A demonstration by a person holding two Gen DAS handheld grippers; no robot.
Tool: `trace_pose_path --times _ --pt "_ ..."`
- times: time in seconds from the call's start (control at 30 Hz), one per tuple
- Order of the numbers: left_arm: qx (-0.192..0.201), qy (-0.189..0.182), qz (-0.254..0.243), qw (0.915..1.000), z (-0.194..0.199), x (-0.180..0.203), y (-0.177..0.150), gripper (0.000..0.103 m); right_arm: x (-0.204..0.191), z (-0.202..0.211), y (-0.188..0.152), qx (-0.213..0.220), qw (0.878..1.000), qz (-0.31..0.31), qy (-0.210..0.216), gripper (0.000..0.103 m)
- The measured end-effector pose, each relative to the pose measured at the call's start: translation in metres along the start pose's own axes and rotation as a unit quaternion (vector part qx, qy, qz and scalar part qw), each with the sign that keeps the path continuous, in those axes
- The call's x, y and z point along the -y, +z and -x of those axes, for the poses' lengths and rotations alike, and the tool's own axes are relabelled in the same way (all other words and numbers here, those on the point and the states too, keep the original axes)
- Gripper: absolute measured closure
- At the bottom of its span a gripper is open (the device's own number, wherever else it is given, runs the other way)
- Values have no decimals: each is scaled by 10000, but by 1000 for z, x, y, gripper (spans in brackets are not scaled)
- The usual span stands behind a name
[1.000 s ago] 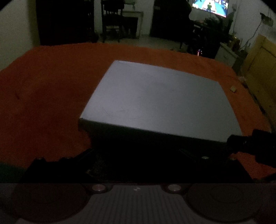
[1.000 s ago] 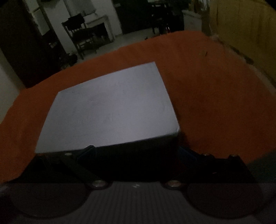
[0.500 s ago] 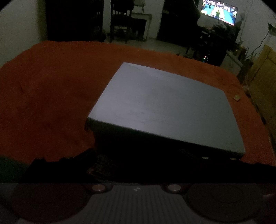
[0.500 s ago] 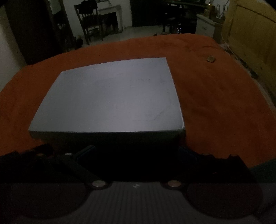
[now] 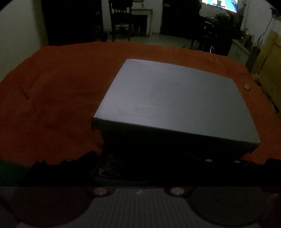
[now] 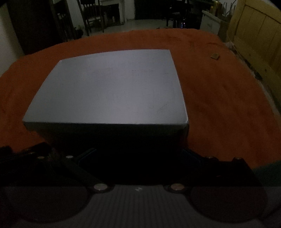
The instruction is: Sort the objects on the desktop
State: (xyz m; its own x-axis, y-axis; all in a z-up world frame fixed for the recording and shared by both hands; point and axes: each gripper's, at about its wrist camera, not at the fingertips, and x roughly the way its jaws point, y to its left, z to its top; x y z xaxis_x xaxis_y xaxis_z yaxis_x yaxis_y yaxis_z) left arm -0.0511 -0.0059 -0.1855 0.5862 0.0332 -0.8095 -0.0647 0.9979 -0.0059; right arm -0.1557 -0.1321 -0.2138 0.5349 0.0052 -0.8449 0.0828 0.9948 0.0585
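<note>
Closest to me, my left gripper (image 5: pixel 151 157) and my right gripper (image 6: pixel 138 156) each have their fingers spread wide in front of the near wall of the grey box (image 5: pixel 175 101), but the dark there hides whether any pad touches it. The box (image 6: pixel 108 87) sits lid-closed, near the middle of the orange cloth (image 5: pixel 52 91), which covers the whole surface. Further off, a small tan object (image 6: pixel 215 56) lies alone on the cloth (image 6: pixel 219 98) near its right edge, and beyond that stand a chair (image 5: pixel 121 19) and a lit screen (image 5: pixel 219 4).
</note>
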Motion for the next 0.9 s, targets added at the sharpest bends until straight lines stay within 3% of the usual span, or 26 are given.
trace_pose_path --times 0.23,0.43,0.73,0.9 --pt "-39 -39 86 9999 0 -7 2 1 4 -2 1 42 10000 10 22 0" --pt "17 -289 31 9996 6 -6 2 1 5 -4 1 26 9999 -2 -103 0" --pt "409 -257 -257 9985 30 -7 7 0 14 15 3 165 9996 6 247 0" --pt "519 -140 -672 9963 42 -2 5 0 13 23 2 96 10000 -9 -1 0"
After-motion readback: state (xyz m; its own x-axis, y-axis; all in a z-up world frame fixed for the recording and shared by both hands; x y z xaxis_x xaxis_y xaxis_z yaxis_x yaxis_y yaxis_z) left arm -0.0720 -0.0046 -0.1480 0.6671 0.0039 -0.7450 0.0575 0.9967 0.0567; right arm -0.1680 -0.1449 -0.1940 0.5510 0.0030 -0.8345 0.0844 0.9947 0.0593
